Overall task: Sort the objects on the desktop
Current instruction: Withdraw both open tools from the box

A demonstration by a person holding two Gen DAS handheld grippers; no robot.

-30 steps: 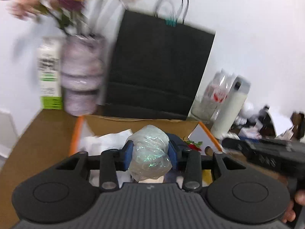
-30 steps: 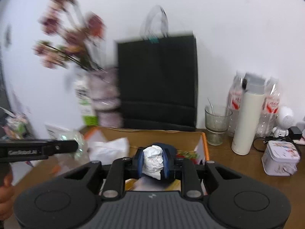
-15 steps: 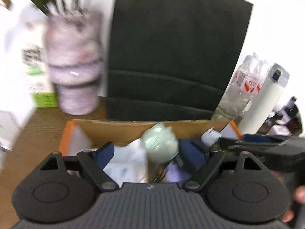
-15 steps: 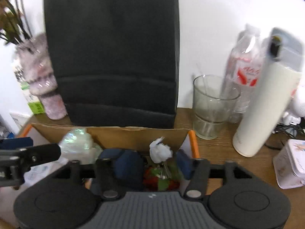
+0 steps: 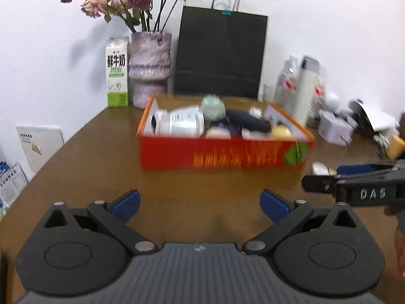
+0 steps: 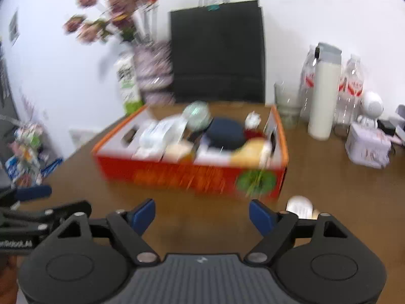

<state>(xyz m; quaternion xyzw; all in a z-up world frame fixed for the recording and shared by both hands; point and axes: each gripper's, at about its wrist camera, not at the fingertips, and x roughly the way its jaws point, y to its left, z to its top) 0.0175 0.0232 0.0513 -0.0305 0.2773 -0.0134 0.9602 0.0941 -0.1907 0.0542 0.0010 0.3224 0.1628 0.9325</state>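
An orange-red cardboard box (image 5: 222, 154) (image 6: 192, 174) sits mid-table, filled with several items. Among them are a greenish plastic-wrapped ball (image 5: 213, 104) (image 6: 197, 112), a small white crumpled wad (image 6: 253, 119), a dark blue pouch (image 6: 225, 133) and a white package (image 5: 182, 124). My left gripper (image 5: 200, 204) hovers over bare table in front of the box, its jaws opening wide with nothing between them. My right gripper (image 6: 202, 214) also hangs before the box, jaws opening and empty. A small white oval object (image 6: 300, 206) lies on the table just beyond its right finger.
Behind the box stand a black paper bag (image 5: 220, 55), a vase of dried roses (image 5: 149, 68) and a milk carton (image 5: 116, 72). To the right are a white flask (image 6: 324, 91), a glass (image 6: 287, 106), water bottles, a tin (image 6: 367, 147) and clutter.
Both grippers let go of their loads, the plastic ball and the white wad, into the box. Both then pulled back toward the near side of the table with jaws spread.
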